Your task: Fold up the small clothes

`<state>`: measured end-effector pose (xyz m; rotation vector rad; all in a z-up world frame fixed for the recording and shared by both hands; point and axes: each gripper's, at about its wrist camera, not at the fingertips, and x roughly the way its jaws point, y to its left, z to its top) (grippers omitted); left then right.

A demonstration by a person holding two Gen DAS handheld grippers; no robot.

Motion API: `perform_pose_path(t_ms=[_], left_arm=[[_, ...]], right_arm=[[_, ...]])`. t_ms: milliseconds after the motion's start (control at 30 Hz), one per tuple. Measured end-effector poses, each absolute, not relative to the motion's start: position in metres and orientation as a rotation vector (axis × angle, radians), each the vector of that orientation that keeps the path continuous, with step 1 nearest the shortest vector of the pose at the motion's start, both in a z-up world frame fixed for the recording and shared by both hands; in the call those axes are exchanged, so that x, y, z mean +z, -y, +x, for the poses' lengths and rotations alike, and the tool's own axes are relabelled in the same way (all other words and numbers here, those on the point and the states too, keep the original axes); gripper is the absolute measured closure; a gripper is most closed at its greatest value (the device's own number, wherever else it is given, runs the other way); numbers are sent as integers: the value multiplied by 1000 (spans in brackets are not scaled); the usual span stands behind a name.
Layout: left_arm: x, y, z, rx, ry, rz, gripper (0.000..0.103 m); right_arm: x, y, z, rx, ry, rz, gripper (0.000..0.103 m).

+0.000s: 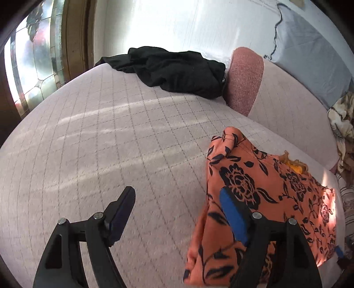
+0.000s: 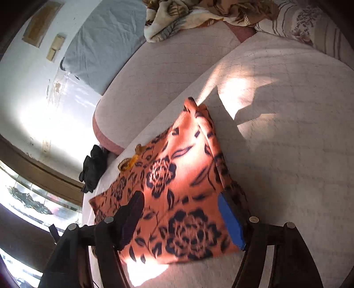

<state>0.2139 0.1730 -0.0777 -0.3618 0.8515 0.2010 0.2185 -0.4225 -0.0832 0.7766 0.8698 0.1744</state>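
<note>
An orange garment with black flowers [image 1: 261, 199] lies folded on the pale quilted bed [image 1: 110, 144]. It also shows in the right wrist view [image 2: 177, 188]. My left gripper [image 1: 177, 199] is open; its right finger is over the garment's left edge and its left finger is over bare quilt. My right gripper [image 2: 179, 206] is open and straddles the near part of the garment, with the jaws wide apart. A black garment [image 1: 174, 68] lies crumpled at the far edge of the bed and also shows in the right wrist view [image 2: 94, 168].
A pink cushion edge [image 1: 245, 82] and a grey pillow [image 1: 309, 55] sit at the back. A crumpled floral blanket [image 2: 199, 15] and a striped pillow [image 2: 309, 28] lie by the headboard. A stained-glass window [image 1: 33, 66] is on the left wall.
</note>
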Motion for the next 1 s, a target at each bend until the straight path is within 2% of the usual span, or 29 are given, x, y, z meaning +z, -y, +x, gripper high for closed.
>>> perform_pose_path(t_ms=[133,233,333,367,400,433,467,500,567,667,800,900,933,967,1000], left_arm=[[-87,-148,165,89,-891,-472,24],[-114,-126,176,107,-970,-487,24],[-116,-116,193,184,-922,-452,24],[-116,-114,200,164,-928,-457,45],[-116,-115,208,164,-945,-460,71],[-116,-116,215,162,-974,-474,85],[-112,-118,219,166,-979,-492,87],[-105,-118,219,161,-970,-478,87],[-78,-113,210,138,-910,-438,87],[-36,-106,185,93,-827,-427,88],[5,-105,125,56,-753,-435,88],[2,-111,65,52,-777,-457,87],[-9,-113,46,66,-799,-461,84],[-27,-114,31,90,-836,-450,78],[-49,-116,20,112,-884,-433,77]], right_arm=[[-111,414,173,120,-960,850,30],[-124,410,178,84,-946,919,30],[-126,405,207,59,-918,982,30],[-130,402,219,44,-927,1018,30],[-133,402,226,22,-929,1059,32],[-132,402,234,12,-915,1062,39],[-130,400,243,17,-915,1032,85],[-129,398,250,10,-932,1029,88],[-117,394,254,23,-925,1017,90],[-67,389,240,70,-846,933,94],[-12,389,204,126,-787,871,94],[1,392,154,156,-796,852,94],[-4,393,134,150,-816,843,94],[-14,394,114,140,-846,840,93],[-31,398,95,130,-883,842,89]])
